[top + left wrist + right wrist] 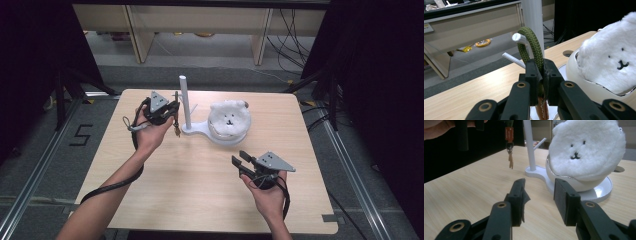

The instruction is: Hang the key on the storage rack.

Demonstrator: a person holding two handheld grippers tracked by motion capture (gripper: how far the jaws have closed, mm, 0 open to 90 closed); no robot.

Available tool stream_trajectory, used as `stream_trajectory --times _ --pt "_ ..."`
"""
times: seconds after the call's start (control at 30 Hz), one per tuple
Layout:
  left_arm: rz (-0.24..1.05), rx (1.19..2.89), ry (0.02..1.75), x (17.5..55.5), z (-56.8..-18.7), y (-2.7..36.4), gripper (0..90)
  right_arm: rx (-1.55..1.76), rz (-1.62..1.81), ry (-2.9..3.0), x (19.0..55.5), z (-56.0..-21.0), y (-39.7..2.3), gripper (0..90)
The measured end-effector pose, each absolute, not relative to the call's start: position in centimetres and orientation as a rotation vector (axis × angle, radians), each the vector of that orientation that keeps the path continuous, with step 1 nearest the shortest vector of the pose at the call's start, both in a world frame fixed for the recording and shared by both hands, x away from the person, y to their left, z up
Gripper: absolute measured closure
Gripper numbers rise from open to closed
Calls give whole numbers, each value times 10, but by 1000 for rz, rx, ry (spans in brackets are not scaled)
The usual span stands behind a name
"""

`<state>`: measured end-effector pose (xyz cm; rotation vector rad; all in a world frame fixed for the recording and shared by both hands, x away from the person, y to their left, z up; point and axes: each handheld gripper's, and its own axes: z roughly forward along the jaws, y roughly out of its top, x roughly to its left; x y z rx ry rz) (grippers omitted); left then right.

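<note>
A keychain (176, 125) with a green rope loop (534, 50), a brown leather tab and small keys hangs from my left gripper (175, 107), which is shut on the loop. In the left gripper view the top of the loop sits at the white tip of a side peg (517, 37) of the white stand (184, 100); I cannot tell whether the peg passes through it. Right of the stand's pole, a fluffy white bear plush (229, 117) rests in the stand's white dish. My right gripper (239, 159) hovers open near the table's front right, nothing between its pads.
The wooden table (190, 185) has bare room in front of the stand. A small round hole (619, 169) lies in the tabletop beside the dish. Beyond the far edge are wooden furniture legs (140, 35) and floor cables (295, 40).
</note>
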<state>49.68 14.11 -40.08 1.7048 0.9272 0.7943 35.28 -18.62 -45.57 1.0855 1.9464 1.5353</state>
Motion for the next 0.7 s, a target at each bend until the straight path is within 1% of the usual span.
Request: stream_trajectory --times 0.13,0.23,0.5,0.7 --pt "776 1702 933 499 -403 139 831 1074 1531 1937 353 -455 -187 621" --pt "794 1711 929 500 -404 138 831 1067 1528 1936 353 -455 -187 621" --pt "790 1737 921 505 -405 134 831 1090 1546 1944 353 -455 -187 621" --pt "749 1754 919 506 -408 132 822 1094 1542 1938 354 -457 -190 626"
